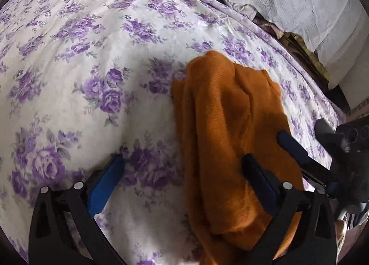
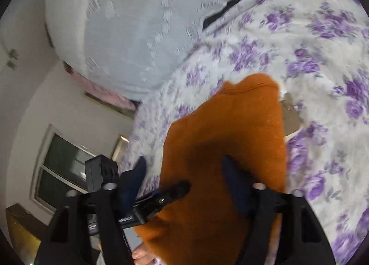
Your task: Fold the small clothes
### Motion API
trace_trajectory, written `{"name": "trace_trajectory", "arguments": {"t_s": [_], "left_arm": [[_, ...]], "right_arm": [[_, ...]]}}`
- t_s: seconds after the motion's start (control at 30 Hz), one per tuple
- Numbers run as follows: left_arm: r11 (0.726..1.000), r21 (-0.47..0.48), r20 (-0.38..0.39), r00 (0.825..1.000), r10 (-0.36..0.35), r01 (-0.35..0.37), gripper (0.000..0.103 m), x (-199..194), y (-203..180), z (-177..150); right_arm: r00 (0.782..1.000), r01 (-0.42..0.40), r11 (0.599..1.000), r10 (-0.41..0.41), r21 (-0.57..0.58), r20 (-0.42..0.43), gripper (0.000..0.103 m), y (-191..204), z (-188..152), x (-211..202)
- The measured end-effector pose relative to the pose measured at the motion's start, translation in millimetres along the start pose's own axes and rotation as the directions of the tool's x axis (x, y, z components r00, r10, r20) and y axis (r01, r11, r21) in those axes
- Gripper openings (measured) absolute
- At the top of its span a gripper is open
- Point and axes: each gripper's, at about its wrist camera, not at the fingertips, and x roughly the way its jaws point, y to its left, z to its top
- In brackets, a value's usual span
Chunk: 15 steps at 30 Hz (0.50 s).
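The orange knit garment [image 1: 221, 131] lies bunched on a bed under a white sheet printed with purple roses [image 1: 76, 62]. In the left wrist view the left gripper [image 1: 182, 161] stands with its jaws wide apart and nothing pinched between them — its blue-padded left finger [image 1: 106, 186] rests over bare sheet, while the right finger [image 1: 258, 182] lies against the garment's folds, so the cloth sits at and beyond that finger. The right gripper's finger [image 1: 293, 147] comes in from the right edge of that view, over the garment's right side.

In the right wrist view the right gripper [image 2: 184, 168] is partly spread — the garment [image 2: 230, 140] fills the space between and ahead of its fingers, yet the pads do not visibly press on it. Ahead of both grippers, pale lace-patterned bedding [image 2: 129, 34] lies piled at the far side of the sheet.
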Motion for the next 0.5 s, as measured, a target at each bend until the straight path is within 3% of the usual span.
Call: {"name": "trace_trajectory", "arguments": {"t_s": [0.03, 0.1, 0.2, 0.33, 0.43, 0.5], "left_arm": [[0.999, -0.012, 0.0, 0.999, -0.037, 0.037, 0.098, -4.7, 0.2, -1.1], [0.991, -0.029, -0.009, 0.991, -0.132, 0.132, 0.098, -11.7, 0.2, -3.6], [0.979, -0.034, -0.031, 0.979, -0.202, 0.201, 0.098, -16.3, -1.2, -9.6], [0.976, -0.036, -0.07, 0.973, -0.218, 0.216, 0.098, -7.9, -6.4, -19.8], [0.966, -0.025, -0.08, 0.963, -0.258, 0.257, 0.098, -9.8, -10.7, -25.5], [0.958, -0.022, -0.088, 0.954, -0.287, 0.286, 0.098, -8.1, -13.4, -27.7]], "right_arm": [[1.0, -0.006, 1.0, 0.006, 0.015, 0.014, 0.062, 4.8, 3.5, -11.4], [0.996, -0.009, 1.0, 0.011, -0.03, 0.086, 0.077, 16.9, 7.8, -33.0], [0.994, 0.065, 0.994, -0.056, -0.089, 0.097, 0.08, 24.3, 11.1, -49.2], [0.988, 0.151, 0.988, -0.15, -0.027, 0.042, 0.081, -1.8, 0.0, -56.0], [0.989, 0.145, 0.989, -0.145, 0.03, -0.014, 0.081, -19.9, -9.8, -47.7], [0.989, 0.141, 0.99, -0.141, 0.009, -0.039, 0.081, -18.2, -13.1, -39.1]]}}
